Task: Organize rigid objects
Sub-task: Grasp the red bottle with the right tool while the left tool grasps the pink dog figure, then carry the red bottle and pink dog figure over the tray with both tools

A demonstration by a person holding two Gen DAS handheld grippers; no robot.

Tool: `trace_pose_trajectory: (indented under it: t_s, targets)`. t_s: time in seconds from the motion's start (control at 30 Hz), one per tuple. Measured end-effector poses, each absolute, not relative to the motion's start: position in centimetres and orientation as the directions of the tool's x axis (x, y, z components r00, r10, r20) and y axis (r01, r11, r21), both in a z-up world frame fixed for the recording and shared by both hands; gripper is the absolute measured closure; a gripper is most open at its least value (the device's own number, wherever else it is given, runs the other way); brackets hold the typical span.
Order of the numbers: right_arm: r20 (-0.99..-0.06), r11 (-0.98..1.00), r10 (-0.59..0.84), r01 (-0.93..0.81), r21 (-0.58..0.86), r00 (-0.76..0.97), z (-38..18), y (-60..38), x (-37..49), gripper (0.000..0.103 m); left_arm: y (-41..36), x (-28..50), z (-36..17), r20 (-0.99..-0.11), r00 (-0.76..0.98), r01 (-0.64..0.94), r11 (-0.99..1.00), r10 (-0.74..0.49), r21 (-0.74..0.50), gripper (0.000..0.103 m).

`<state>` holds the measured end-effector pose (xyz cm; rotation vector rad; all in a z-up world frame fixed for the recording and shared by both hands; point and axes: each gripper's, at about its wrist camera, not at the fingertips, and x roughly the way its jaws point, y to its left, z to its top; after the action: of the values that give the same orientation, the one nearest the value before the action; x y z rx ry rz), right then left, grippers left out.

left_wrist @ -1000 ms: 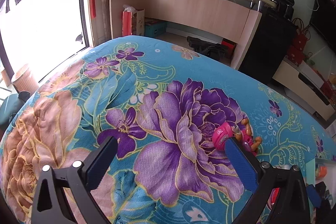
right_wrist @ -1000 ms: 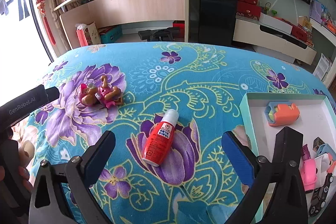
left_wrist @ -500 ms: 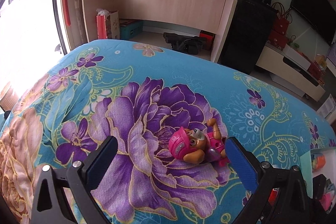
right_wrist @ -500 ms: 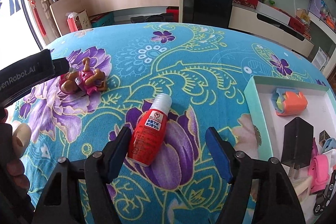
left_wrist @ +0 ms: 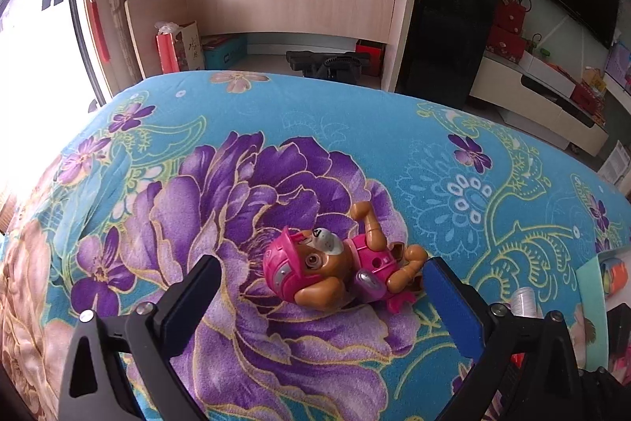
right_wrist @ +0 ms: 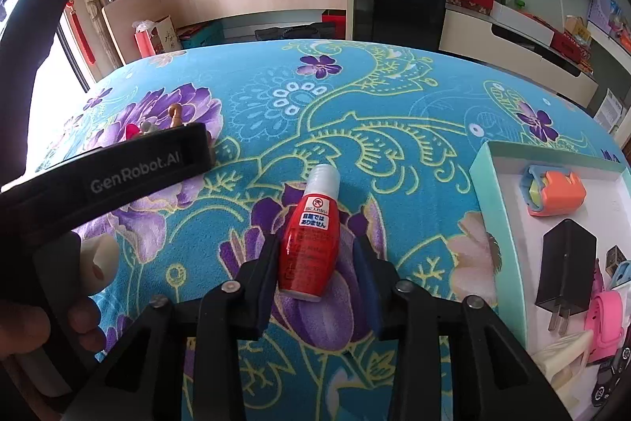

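Note:
A pink and brown toy dog (left_wrist: 335,273) lies on the flowered blanket, between the fingers of my open left gripper (left_wrist: 321,281), which does not touch it. In the right wrist view my right gripper (right_wrist: 315,259) is shut on a red bottle with a white cap (right_wrist: 311,235) that lies on the blanket. The left gripper's body (right_wrist: 118,172) shows at the left there, hiding most of the toy dog (right_wrist: 173,115).
A teal-rimmed white tray (right_wrist: 483,176) at the right holds an orange and blue clip (right_wrist: 552,190), a black charger (right_wrist: 566,269), a pink strap (right_wrist: 603,318) and other small items. The bed edge is ahead; desk and cabinets stand beyond.
My left gripper has moved forward and right until the toy dog lies between its fingers. My right gripper has moved onto the red bottle and closed on it.

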<state>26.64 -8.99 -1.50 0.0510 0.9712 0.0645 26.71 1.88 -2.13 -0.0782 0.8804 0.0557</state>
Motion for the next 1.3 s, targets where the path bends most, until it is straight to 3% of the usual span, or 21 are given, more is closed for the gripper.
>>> trace_pose_trajectory:
  t_s: [0.1, 0.23, 0.7, 1.3]
  targets:
    - [-0.823, 0.997, 0.079, -0.035, 0.072, 0.562, -1.5, -9.0, 26.6, 0.073, 1.6, 26.8, -2.5, -0.777, 0.630, -0.069, 0.997, 0.013, -0.039, 0.000]
    - [-0.824, 0.996, 0.085, -0.036, 0.079, 0.560, -1.5, -9.1, 26.6, 0.073, 1.4, 26.6, -2.2, -0.769, 0.640, -0.060, 0.997, 0.001, -0.048, 0.023]
    - [-0.817, 0.995, 0.101, -0.048, 0.091, 0.567, -0.8, -9.4, 26.1, 0.074, 0.8, 25.2, 0.2, -0.741, 0.671, -0.039, 0.999, -0.001, -0.037, 0.026]
    - [-0.744, 0.992, 0.061, 0.039, 0.116, 0.665, 3.9, -13.9, 24.2, 0.073, -2.3, 20.1, 6.9, -0.635, 0.771, 0.026, 0.998, -0.054, -0.053, 0.026]
